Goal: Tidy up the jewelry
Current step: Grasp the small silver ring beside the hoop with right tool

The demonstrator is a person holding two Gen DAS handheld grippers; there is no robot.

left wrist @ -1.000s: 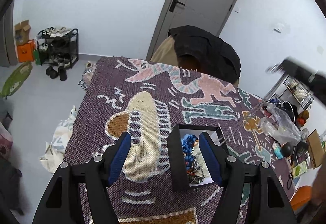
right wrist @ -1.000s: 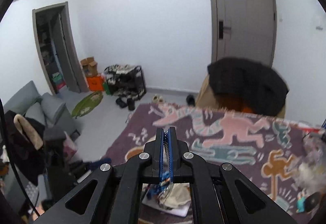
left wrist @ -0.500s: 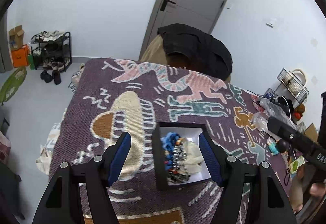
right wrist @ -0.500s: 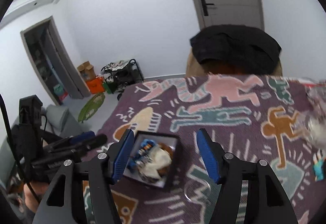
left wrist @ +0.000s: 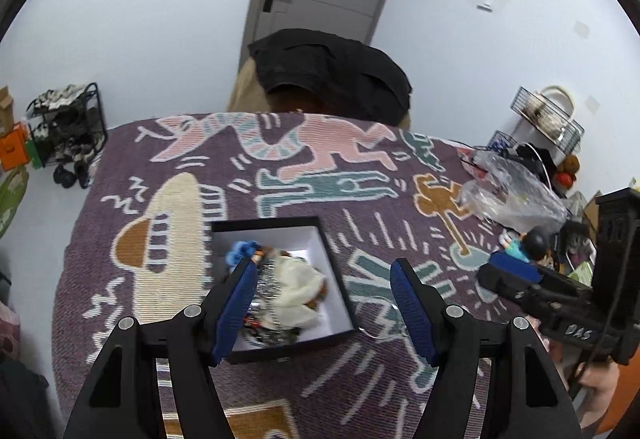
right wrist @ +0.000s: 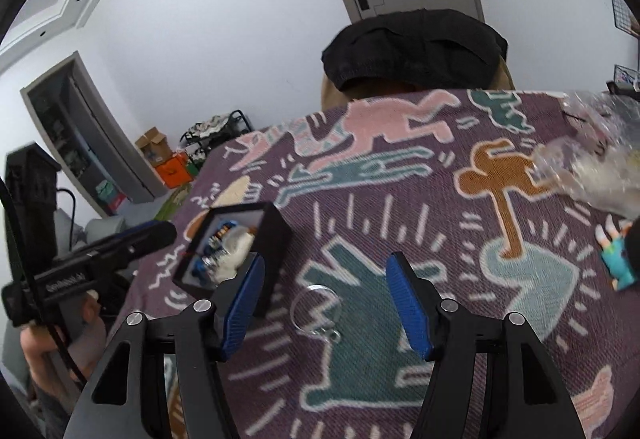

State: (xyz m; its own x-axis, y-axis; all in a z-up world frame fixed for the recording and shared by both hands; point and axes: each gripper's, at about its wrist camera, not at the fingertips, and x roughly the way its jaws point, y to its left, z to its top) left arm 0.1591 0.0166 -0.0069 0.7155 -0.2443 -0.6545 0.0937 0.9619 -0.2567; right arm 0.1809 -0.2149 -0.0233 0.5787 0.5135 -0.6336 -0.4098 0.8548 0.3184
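A black box with a white inside holds a heap of jewelry: blue beads, silver chains, a cream piece. My left gripper is open and empty, just above the box's near right part. In the right wrist view the box sits left of my right gripper, which is open and empty. A thin silver ring with a small clasp lies on the patterned cloth between the right fingers. The ring also shows faintly in the left wrist view, beside the box.
A crumpled clear plastic bag and a small teal figurine lie at the table's right side. A chair with a black garment stands behind the table. A shoe rack is on the floor at left.
My right gripper was shut a second ago and has opened; it has come down over the silver ring right of the box. My left gripper has shifted right relative to the box.
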